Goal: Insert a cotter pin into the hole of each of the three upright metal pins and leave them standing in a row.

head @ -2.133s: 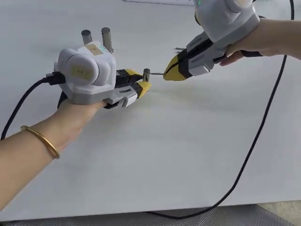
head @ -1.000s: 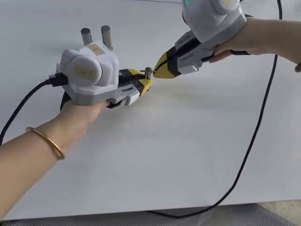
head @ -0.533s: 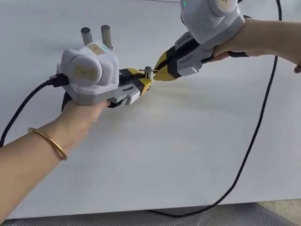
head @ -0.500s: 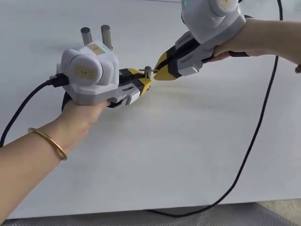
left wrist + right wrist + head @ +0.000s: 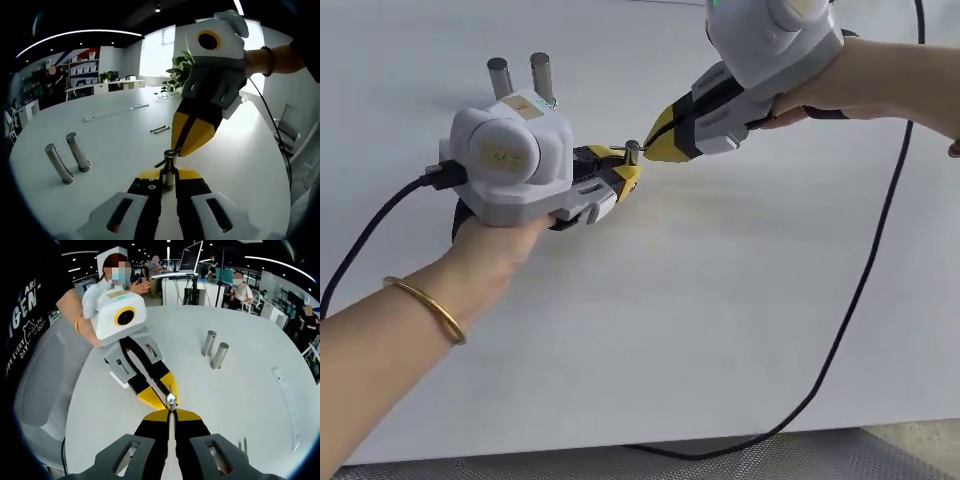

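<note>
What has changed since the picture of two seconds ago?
The right gripper moved left to the metal pin and pushed its cotter pin into the hole; the gap between them closed. The left gripper kept hold of the metal pin, and the two other pins stayed standing behind.

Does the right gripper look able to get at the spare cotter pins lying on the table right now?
Probably not yet: the right gripper is shut on a cotter pin at the held metal pin. Bare table surrounds the spare cotter pins.

A white worktop (image 5: 670,330) stands in an open office with bright windows (image 5: 155,50), a potted plant (image 5: 182,69), wall shelves (image 5: 85,67) and a curved ceiling strip light (image 5: 75,34).
</note>
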Demonstrator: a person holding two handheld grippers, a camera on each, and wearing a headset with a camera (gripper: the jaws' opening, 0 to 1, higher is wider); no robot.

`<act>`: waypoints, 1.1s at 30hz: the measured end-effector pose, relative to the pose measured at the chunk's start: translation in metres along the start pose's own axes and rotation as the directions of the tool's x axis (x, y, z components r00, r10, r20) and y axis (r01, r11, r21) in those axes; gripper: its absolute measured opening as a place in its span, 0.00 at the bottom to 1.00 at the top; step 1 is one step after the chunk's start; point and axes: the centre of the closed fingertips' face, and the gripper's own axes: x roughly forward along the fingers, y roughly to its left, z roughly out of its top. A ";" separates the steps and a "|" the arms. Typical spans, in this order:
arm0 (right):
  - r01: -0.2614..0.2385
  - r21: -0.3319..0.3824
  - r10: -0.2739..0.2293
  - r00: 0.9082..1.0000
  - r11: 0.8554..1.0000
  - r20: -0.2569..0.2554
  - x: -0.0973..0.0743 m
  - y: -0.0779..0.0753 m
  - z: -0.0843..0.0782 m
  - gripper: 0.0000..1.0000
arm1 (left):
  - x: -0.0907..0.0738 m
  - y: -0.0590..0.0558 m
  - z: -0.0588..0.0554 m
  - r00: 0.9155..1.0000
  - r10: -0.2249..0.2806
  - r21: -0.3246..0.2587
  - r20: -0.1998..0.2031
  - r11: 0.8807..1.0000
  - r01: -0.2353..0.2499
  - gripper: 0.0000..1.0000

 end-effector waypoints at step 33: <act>0.001 0.023 -0.001 1.000 1.000 0.005 0.001 0.005 -0.002 0.03 | 0.000 -0.003 0.003 1.000 0.025 -0.022 0.010 0.999 -0.024 0.14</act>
